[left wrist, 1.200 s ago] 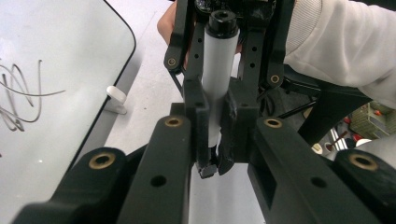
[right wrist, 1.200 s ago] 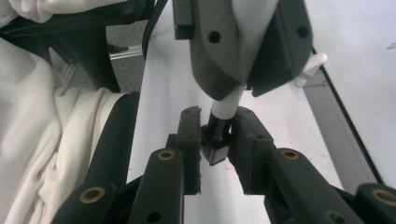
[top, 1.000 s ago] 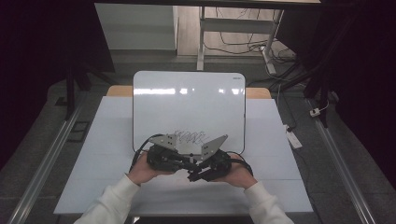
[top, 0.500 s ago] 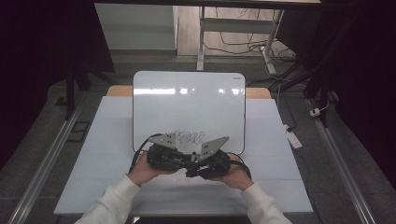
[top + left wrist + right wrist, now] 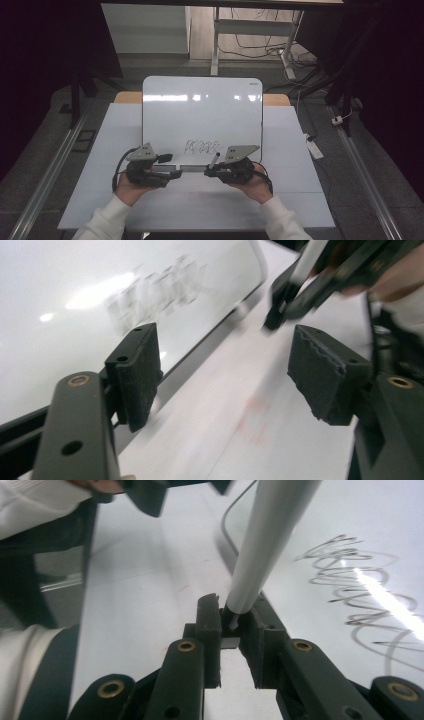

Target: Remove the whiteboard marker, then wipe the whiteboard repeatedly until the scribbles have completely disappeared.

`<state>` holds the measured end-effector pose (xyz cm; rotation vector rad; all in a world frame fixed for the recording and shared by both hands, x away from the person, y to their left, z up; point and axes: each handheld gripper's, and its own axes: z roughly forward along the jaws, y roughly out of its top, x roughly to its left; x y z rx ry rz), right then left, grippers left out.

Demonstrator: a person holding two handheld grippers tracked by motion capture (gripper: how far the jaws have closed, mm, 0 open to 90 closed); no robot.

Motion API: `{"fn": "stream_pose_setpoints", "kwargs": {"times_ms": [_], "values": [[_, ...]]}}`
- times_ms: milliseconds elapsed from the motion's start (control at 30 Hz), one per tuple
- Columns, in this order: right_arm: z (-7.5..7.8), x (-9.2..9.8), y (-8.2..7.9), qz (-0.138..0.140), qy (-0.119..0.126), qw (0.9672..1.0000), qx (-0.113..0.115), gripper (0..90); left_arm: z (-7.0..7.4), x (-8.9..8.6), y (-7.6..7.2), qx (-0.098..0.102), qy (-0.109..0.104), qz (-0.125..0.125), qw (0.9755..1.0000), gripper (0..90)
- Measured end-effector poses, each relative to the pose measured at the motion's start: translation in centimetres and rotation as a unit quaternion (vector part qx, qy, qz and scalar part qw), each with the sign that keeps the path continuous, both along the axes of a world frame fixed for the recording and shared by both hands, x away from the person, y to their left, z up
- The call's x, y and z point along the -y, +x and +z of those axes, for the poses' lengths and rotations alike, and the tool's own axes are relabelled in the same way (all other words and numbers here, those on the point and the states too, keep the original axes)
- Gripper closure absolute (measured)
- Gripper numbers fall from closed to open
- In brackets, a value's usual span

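White board, glossy, laid flat on the pale table; a grey-black scribble is borne near its front edge, just beyond the two grippers

Item: marker, white barrel, dark at the far end. It is held at its lower end and is seen rising steeply from the jaws in the right gripper view, over the board's front edge and close beside the scribble. Whether the dark end is a cap cannot be told for certain

Item: right gripper, nearly closed, its pads clamped on the marker's base

Item: left gripper, held to the left of the marker and apart from it. Its jaws have just been opening and are now spread wide, with nothing between the pads; bare table and the board's edge are seen through the gap, and the marker's dark end is seen farther off

Progress, as judged: the writing is taken to be done, since the mark is complete on the board and the tip is not pressed to it. The dark end is judged likely to be a fitted cap, newly let go by the left gripper. Left to do, on that reading: the marker to be laid down and released; the scribble is not yet wiped
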<state>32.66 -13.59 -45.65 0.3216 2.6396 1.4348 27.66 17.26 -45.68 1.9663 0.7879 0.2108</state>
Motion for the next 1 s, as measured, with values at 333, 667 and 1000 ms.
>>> {"fn": "stream_pose_setpoints", "kwargs": {"times_ms": [333, 667, 1000], "values": [[0.3, 1.0, 0.2, -0.066, 0.029, 0.9972, 0.02, 77.2, -2.1, -3.5, -2.7, 0.001, 0.045, 0.072, 0.9964, 24.8], [0.7, 2.0, 0.1, -0.141, 0.056, 0.9864, 0.063, 77.2, -4.2, -5.5, -3.9, -0.012, 0.056, 0.106, 0.9927, 21.3], [0.3, 2.0, 0.6, -0.175, 0.064, 0.9804, 0.065, 77.1, -4.4, -5.9, -3.6, -0.019, 0.048, 0.108, 0.9928, 19.8]]}}
